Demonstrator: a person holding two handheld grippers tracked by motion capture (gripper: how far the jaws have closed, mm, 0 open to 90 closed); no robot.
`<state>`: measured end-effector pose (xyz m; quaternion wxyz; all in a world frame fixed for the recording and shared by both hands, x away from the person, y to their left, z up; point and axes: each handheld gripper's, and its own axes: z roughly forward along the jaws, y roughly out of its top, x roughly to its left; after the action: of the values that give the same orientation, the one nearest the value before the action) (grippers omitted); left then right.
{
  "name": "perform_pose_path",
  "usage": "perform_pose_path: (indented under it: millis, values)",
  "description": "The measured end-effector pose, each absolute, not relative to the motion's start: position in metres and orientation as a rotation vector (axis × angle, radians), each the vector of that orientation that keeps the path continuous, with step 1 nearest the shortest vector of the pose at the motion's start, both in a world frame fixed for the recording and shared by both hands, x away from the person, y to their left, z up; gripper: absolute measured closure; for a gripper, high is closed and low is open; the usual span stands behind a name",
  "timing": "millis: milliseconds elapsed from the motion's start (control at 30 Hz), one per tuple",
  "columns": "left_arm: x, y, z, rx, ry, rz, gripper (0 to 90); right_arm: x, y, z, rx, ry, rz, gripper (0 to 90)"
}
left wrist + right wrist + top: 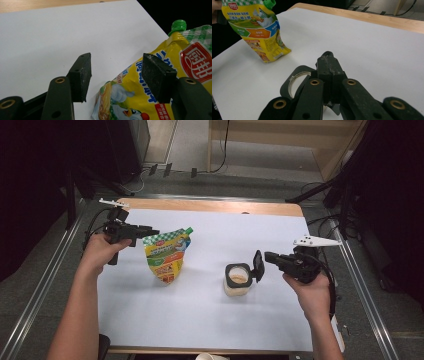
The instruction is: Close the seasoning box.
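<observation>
Nearest us, at five o'clock on the white sheet point(200, 320), our right gripper point(261, 263) has its jaws pressed together on the black flip lid point(258, 265) of the open jar point(237, 280). Farther off, at ten o'clock, our left gripper point(152, 233) has its jaws spread apart at the top edge of the standing yellow pouch point(166, 254), one jaw against the pouch's printed face.

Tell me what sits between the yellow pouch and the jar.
Nothing: in the high view, only bare white table cover separates the yellow pouch from the jar.
</observation>
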<state>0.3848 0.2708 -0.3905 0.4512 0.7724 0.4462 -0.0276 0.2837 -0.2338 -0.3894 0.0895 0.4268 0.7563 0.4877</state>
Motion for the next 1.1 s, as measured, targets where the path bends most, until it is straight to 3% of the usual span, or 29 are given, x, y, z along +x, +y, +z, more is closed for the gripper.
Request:
perform_pose_path:
  millis: [1100]
  values:
    - [0.385,0.272,-0.391,1.909,1.107,-0.071,41.8,0.288,-0.191,-0.427,1.197,2.379,1.437,90.0]
